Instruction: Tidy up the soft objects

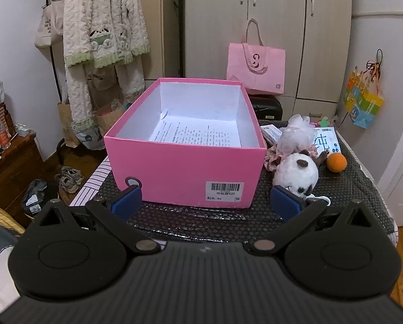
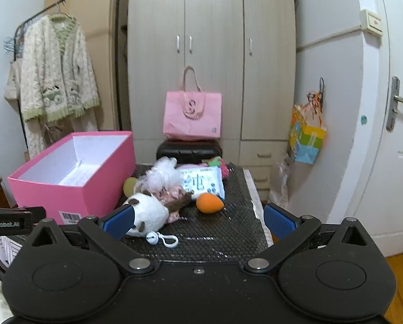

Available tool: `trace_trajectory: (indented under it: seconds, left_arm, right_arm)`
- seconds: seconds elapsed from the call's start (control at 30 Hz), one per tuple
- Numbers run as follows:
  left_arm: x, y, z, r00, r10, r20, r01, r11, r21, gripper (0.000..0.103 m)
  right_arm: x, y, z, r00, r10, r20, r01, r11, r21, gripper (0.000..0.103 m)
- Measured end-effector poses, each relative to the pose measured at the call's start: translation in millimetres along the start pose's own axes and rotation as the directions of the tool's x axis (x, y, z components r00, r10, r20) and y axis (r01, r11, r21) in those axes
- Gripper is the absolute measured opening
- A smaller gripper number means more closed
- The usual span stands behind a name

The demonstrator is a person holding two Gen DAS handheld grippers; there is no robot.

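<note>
Pink cardboard makes up the open box point(image 1: 185, 159) that fills the middle of the left wrist view; it stands on the table point(image 1: 201, 218), which is covered in dark bubble wrap, with a printed sheet of paper point(image 1: 193, 133) lying on its white floor. The left tool point(image 1: 207, 202) hovers just in front of the box's barcoded end, its blue pads spread wide with nothing between them. Right of the box, touching its side, lies a white plush panda point(image 1: 296, 174). Behind the panda sit a white mesh bath puff point(image 1: 297, 132) and a wipes pack point(image 1: 325, 140), and an orange sponge point(image 1: 336, 162) lies just beside the panda on the side away from the box.

From the right wrist view, the box point(image 2: 74, 189) stands at the left, and the right tool point(image 2: 198, 221) is held low over the table point(image 2: 223, 229), also spread wide and holding nothing. The panda point(image 2: 150, 212) lies right of the box, partly hidden behind the tool's left pad point(image 2: 119, 222), with a white keyring clip point(image 2: 162, 239) in front of it. Further from the box are the orange sponge point(image 2: 209, 203), the puff point(image 2: 162, 175) and the wipes pack point(image 2: 202, 182).
</note>
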State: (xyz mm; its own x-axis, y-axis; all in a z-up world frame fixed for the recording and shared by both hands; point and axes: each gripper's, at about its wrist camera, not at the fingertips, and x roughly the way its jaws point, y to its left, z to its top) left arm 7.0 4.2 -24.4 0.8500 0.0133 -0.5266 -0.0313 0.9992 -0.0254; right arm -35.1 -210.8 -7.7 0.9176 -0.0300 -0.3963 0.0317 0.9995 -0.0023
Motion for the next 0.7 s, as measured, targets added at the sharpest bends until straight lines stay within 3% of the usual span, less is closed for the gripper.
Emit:
trace_trajectory:
  seconds: [0.2, 0.47, 0.7]
  left_arm:
    - [-0.4, -2.3, -0.8, 1.000, 0.001, 0.017, -0.002, 1.000, 0.026, 0.103]
    - [-6.5, -8.9, -7.5, 0.996, 0.034, 0.078, -0.039, 0.997, 0.063, 0.103]
    - [-9.7, -8.2, -9.2, 0.995, 0.000, 0.097, -0.006, 0.998, 0.067, 0.103]
  right_arm:
    - [-11.7, 5.1, -0.7, 0.998, 0.023, 0.056, -0.021, 0.999, -0.028, 0.103]
    - [-9.7, 7.5, -4.5, 0.999, 0.019, 0.051, -0.017, 0.999, -0.033, 0.103]
    - [-8.6, 6.3, -5.4, 0.999, 0.016, 0.049, -0.015, 1.000, -0.025, 0.103]
